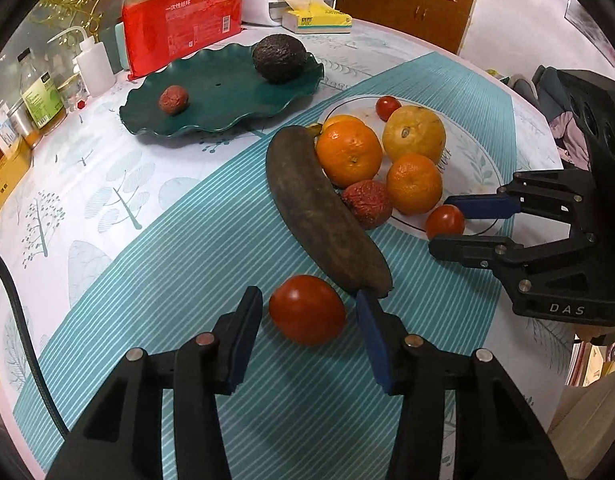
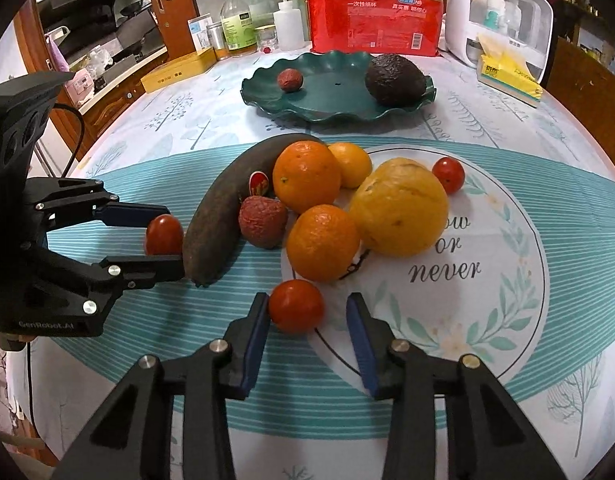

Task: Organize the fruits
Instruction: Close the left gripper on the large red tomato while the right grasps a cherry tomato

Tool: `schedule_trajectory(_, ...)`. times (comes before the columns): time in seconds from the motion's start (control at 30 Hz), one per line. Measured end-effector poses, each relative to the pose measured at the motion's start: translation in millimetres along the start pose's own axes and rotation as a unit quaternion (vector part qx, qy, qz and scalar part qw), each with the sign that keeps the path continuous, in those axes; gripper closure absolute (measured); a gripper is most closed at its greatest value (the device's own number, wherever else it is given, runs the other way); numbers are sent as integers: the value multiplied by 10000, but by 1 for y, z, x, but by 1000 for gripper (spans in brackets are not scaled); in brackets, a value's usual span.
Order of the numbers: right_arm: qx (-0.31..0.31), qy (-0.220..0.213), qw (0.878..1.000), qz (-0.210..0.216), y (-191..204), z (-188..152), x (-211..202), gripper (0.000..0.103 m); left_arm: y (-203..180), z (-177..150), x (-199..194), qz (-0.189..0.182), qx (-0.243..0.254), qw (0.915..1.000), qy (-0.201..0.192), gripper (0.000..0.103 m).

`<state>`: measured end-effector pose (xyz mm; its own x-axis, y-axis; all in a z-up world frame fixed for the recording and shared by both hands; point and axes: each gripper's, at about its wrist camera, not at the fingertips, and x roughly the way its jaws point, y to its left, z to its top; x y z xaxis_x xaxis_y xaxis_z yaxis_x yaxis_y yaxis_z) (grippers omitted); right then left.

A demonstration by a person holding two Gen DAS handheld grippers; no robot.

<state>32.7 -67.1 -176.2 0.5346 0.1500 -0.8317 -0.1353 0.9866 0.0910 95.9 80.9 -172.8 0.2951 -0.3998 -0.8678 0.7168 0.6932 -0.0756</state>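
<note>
My left gripper (image 1: 309,314) is open around a red tomato (image 1: 307,310) on the tablecloth, beside the end of a dark brown banana (image 1: 319,208); its pads do not touch the tomato. My right gripper (image 2: 307,316) is open around a second tomato (image 2: 296,306), whose left side touches the left pad. Behind lie two oranges (image 2: 307,176), a small orange (image 2: 349,164), a yellow citrus (image 2: 399,208), a wrinkled red fruit (image 2: 263,222) and a third tomato (image 2: 448,175). A green plate (image 2: 327,100) at the back holds an avocado (image 2: 395,78) and a wrinkled red fruit (image 2: 290,80).
A red pack of paper cups (image 2: 377,20), bottles (image 2: 237,20), a white appliance (image 2: 499,12) and a yellow tissue pack (image 2: 507,76) stand along the table's far edge. A yellow box (image 2: 179,70) lies at the back left. Each gripper shows in the other's view.
</note>
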Motion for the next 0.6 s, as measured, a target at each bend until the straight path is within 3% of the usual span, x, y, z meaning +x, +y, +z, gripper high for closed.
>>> schedule_trajectory(0.13, -30, -19, 10000, 8, 0, -3, -2, 69, -4, -1, -1, -133, 92, 9998, -81, 69)
schedule_trajectory(0.27, -21, -15, 10000, 41, -1, -5, -4, 73, -9, -5, -4, 18, 105, 9998, -176, 70)
schedule_trajectory(0.6, -121, 60, 9997, 204, 2, -8, -8, 76, 5, -14, -32, 251, -769, 9960, -381, 70)
